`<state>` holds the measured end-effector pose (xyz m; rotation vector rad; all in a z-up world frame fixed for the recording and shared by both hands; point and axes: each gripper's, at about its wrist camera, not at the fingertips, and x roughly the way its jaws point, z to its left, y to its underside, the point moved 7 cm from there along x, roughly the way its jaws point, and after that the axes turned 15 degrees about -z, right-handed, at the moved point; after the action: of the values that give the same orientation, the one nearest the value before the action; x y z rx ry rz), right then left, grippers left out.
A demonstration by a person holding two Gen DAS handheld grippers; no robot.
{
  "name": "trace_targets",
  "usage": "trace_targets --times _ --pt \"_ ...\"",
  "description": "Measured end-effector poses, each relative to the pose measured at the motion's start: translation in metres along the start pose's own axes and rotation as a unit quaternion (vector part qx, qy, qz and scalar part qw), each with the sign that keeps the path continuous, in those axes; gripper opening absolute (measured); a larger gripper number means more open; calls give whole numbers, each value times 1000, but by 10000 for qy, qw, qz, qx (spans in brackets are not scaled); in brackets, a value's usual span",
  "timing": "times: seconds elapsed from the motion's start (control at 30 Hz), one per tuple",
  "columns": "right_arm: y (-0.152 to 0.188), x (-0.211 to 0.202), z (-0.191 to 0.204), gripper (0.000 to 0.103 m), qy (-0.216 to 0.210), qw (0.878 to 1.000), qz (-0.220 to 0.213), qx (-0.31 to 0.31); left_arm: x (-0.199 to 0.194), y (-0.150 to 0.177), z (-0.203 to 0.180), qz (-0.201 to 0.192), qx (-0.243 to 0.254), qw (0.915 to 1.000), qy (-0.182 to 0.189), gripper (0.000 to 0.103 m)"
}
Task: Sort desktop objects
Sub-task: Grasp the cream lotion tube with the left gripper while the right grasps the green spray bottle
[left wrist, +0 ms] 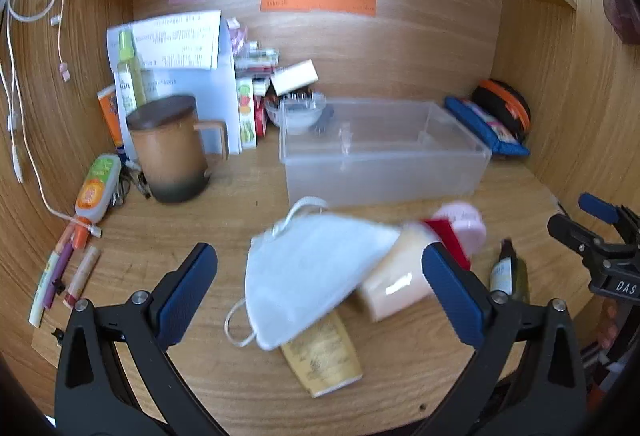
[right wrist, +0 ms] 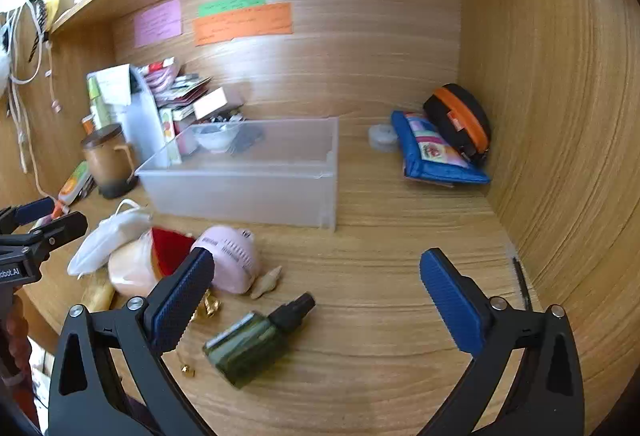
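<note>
A clear plastic bin (left wrist: 384, 152) stands empty at the middle of the desk; it also shows in the right wrist view (right wrist: 248, 188). In front of it lies a pile: a white face mask (left wrist: 308, 276), a peach packet (left wrist: 396, 280), a yellow tube (left wrist: 324, 360), a pink round gadget (left wrist: 464, 224) and a dark green spray bottle (right wrist: 256, 340). My left gripper (left wrist: 320, 296) is open, with the mask between its fingers. My right gripper (right wrist: 316, 300) is open above the spray bottle, empty.
A brown lidded mug (left wrist: 168, 148), papers and small boxes crowd the back left. Pens (left wrist: 60, 272) and an orange-green tube (left wrist: 96, 188) lie at the left. A blue pouch (right wrist: 432, 152) and a black-orange case (right wrist: 460, 120) sit at the back right corner.
</note>
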<state>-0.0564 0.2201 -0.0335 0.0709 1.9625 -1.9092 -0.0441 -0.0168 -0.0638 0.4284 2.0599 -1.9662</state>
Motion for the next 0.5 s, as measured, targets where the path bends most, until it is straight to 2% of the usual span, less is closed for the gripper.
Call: trace_targets --times 0.1,0.33,0.5 --pt "8 0 7 102 -137 9998 126 -28 2 16 1 271 2 9996 70 103" --pt "32 10 18 96 -385 9979 514 84 -1 44 9 537 3 9986 -25 103" --pt "49 15 16 94 -447 9956 794 213 1 64 22 841 -296 9960 -3 103"
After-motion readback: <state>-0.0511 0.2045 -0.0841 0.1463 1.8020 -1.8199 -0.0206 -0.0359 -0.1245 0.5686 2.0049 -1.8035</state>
